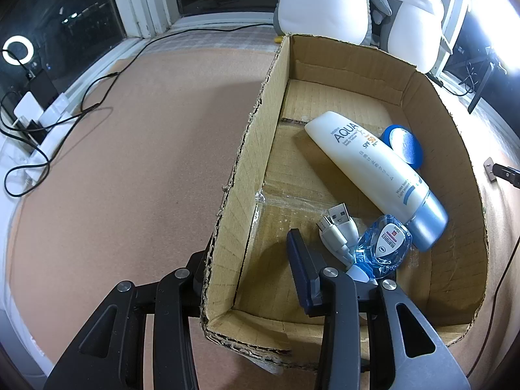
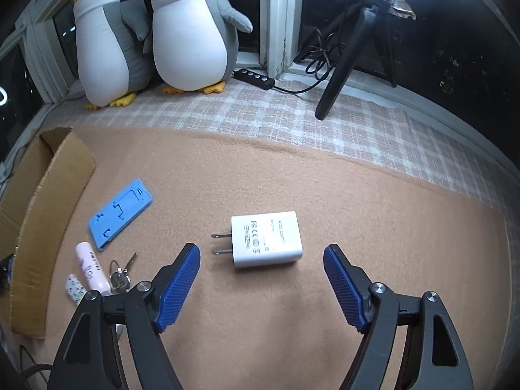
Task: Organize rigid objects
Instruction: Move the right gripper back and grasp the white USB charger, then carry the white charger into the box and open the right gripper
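A cardboard box (image 1: 250, 149) holds a white AQUA sunscreen tube (image 1: 367, 165), a blue round tin (image 1: 404, 144), a white USB cable (image 1: 338, 227) and a small blue eye-drop bottle (image 1: 383, 243). My left gripper (image 1: 256, 260) is open, straddling the box's left wall, one finger inside and one outside. In the right wrist view a white plug adapter (image 2: 266, 239) lies on the tan mat. My right gripper (image 2: 260, 274) is open just short of it. A blue phone stand (image 2: 122, 211), a pink tube (image 2: 91, 268), keys (image 2: 120, 276) and a small patterned packet (image 2: 74, 287) lie to the left.
Two plush penguins (image 2: 191, 32) stand at the window on a checked cloth. A black tripod leg (image 2: 338, 65) and a cable with switch (image 2: 256, 78) are at the back right. The box's side (image 2: 42, 214) is at the left. Black cables (image 1: 65, 120) lie left of the box.
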